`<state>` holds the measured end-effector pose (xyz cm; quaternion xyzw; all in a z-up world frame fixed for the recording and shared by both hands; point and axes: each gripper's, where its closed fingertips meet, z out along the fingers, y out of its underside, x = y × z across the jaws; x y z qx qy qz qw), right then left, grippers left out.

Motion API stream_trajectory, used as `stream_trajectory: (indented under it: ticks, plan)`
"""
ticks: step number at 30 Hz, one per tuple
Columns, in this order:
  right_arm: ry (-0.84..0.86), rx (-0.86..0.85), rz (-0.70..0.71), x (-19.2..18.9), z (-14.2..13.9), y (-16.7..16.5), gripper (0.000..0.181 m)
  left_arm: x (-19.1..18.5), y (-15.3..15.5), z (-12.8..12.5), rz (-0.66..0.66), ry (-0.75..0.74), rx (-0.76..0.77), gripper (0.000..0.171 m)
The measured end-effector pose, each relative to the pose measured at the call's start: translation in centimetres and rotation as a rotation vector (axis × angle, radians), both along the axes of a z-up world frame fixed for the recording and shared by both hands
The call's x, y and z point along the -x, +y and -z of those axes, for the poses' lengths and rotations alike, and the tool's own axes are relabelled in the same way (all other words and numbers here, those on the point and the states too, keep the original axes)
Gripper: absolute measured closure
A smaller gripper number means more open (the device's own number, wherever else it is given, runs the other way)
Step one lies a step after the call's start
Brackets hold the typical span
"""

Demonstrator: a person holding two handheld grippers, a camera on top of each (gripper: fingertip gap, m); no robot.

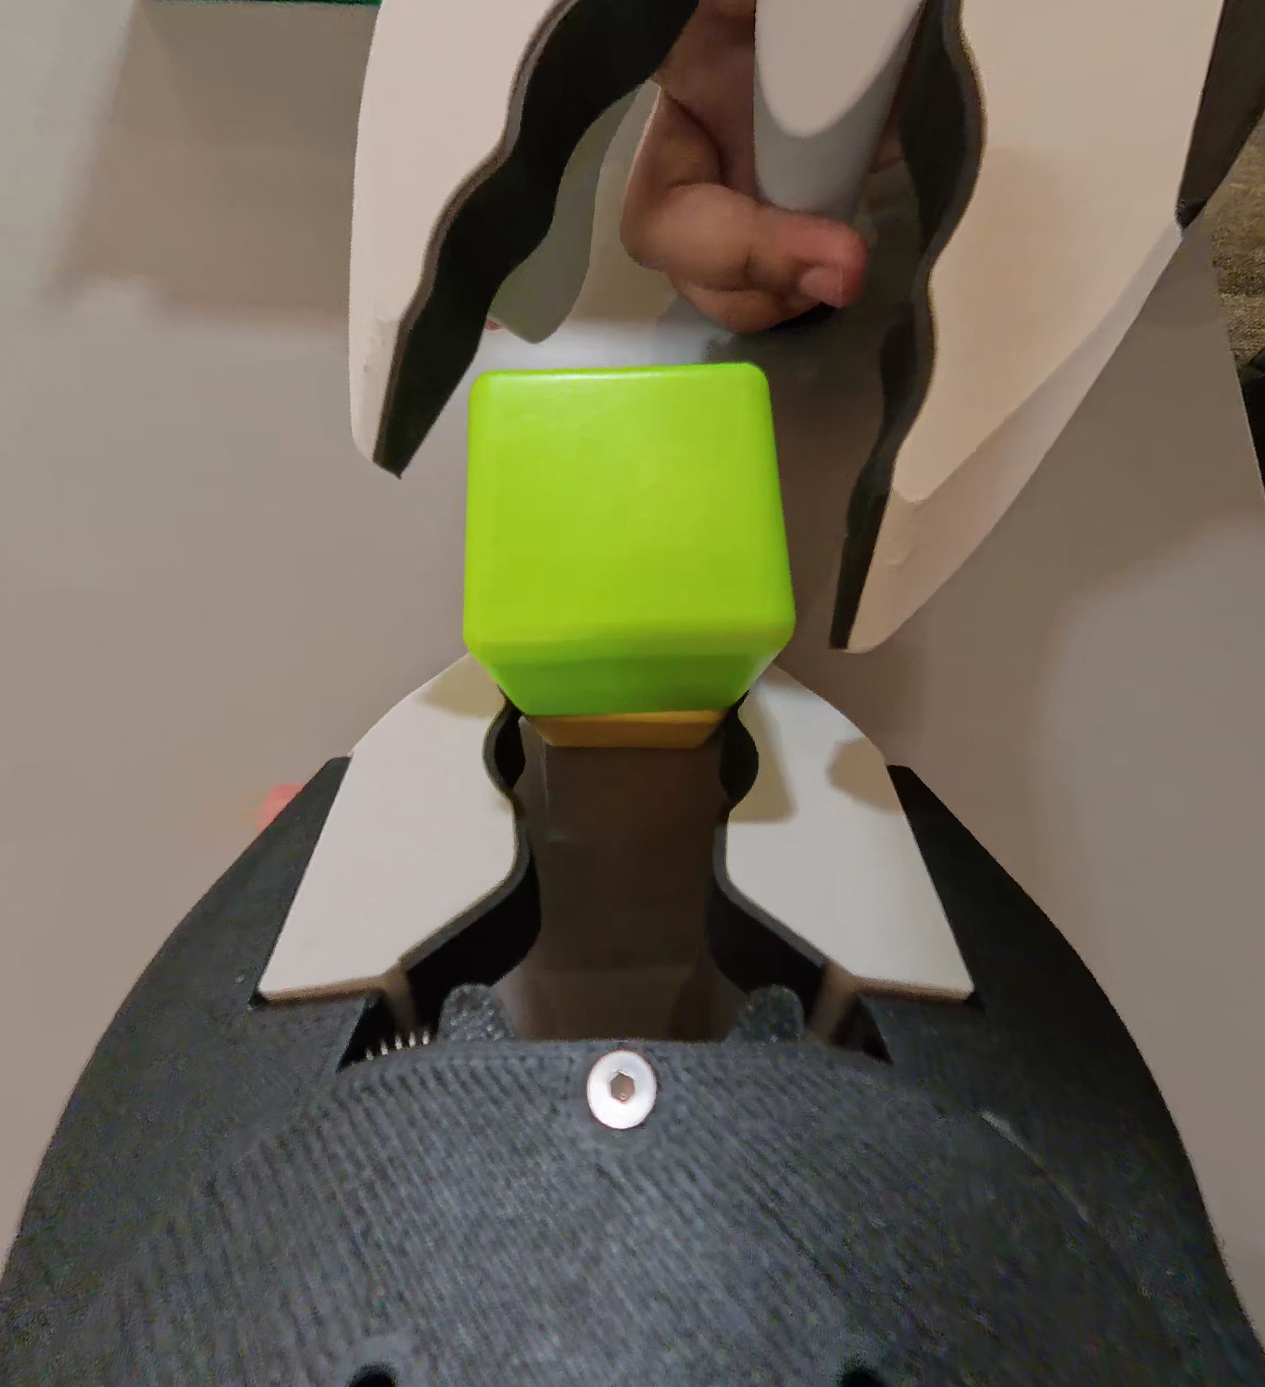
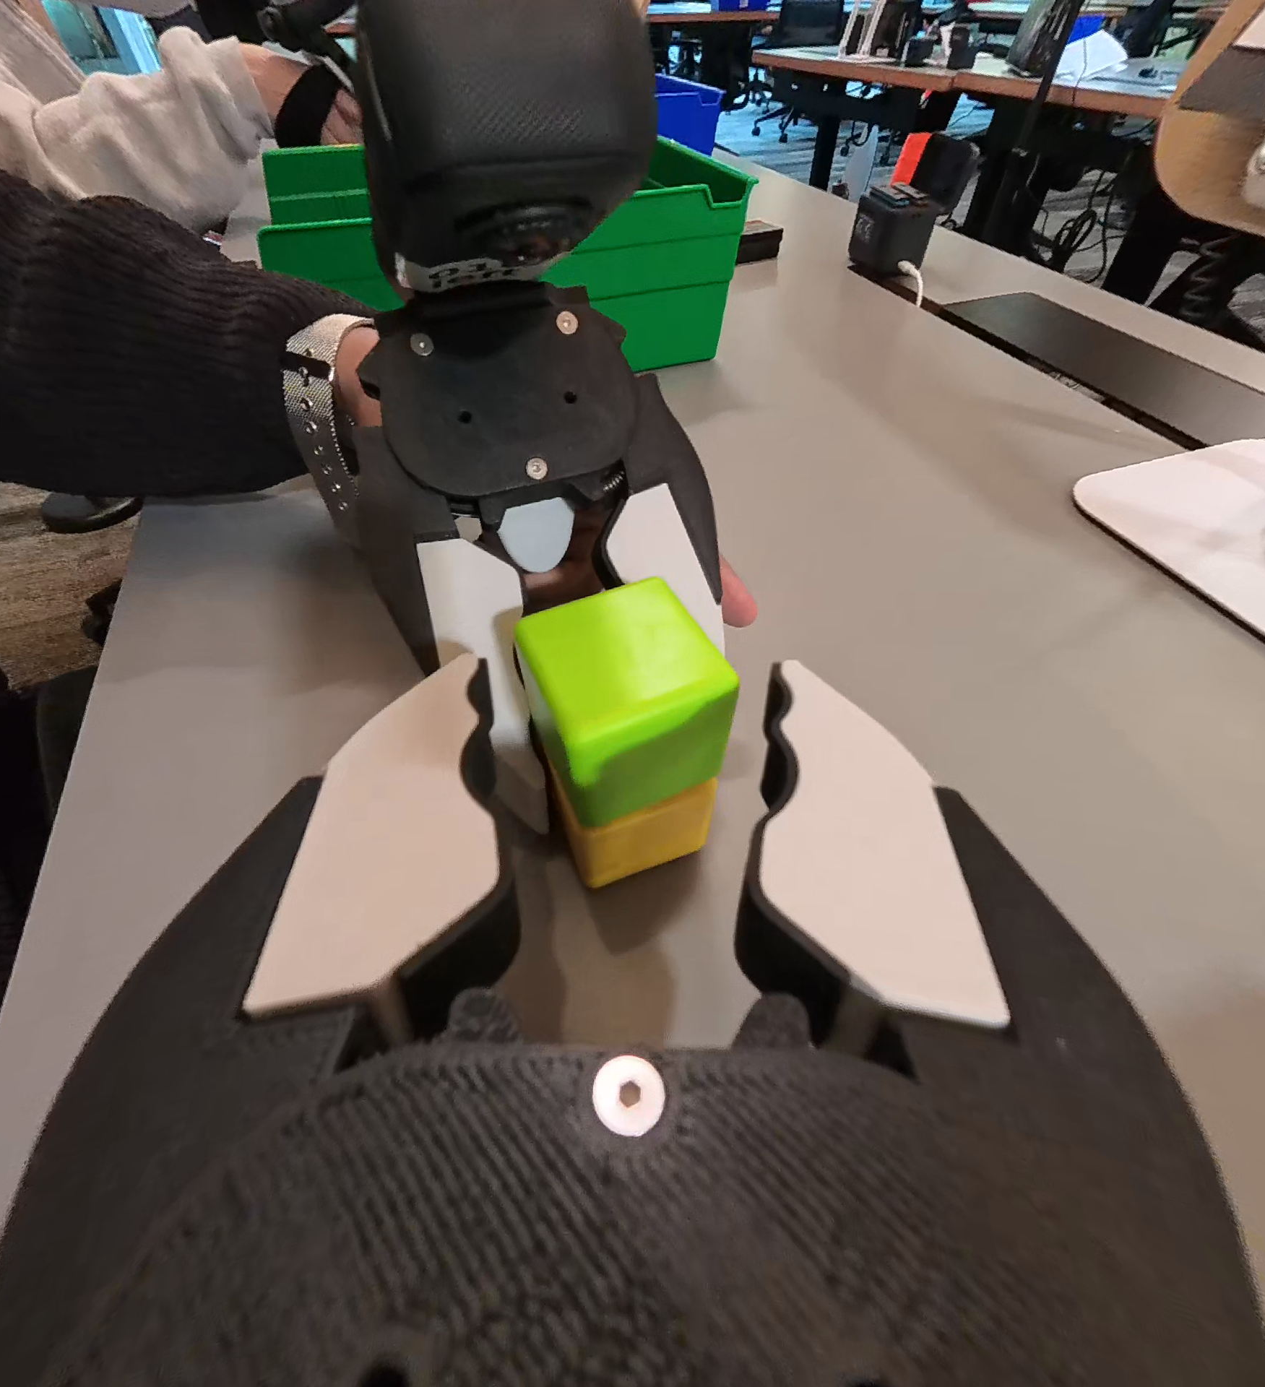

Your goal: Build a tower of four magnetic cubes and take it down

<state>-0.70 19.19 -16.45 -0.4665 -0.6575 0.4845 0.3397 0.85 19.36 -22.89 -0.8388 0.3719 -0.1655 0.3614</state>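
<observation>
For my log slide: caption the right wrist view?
Open right gripper faces green cube stacked on yellow cube, left gripper opposite.

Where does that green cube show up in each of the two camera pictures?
Left wrist view: the green cube sits at the centre, just past the left gripper, hiding most of the yellow cube under it.
Right wrist view: the green cube sits at the centre, on the yellow cube, ahead of the open right gripper.
Shared landmark: the yellow cube.

The left gripper (image 2: 618, 720) points steeply down, its jaws closed tight, a dark-sleeved forearm (image 2: 111, 338) behind it; the right gripper (image 2: 625, 739) faces it low, jaws spread wide, gripping nothing.
</observation>
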Motion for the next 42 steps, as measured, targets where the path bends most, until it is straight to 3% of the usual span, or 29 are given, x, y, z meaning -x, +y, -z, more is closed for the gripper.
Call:
stream_trajectory:
  ticks: [15,27,32,42]
  plan:
    - [-0.020,-0.088,-0.007,0.1,0.7,-0.4,0.124,-0.3,-0.4,0.0,0.037,-0.004,0.007,0.121]
    - [-0.053,0.020,0.005,0.5,0.5,-0.2,0.125,-0.1,-0.3,0.0,0.022,-0.022,0.024,0.122]
    - [0.010,0.198,0.041,0.6,-2.0,0.9,0.131,0.0,-0.2,0.0,0.017,-0.010,0.014,0.122]
    - [0.132,0.144,0.087,-1.1,-7.4,2.5,0.131,0.0,-0.2,0.1,0.016,-0.007,0.012,0.121]
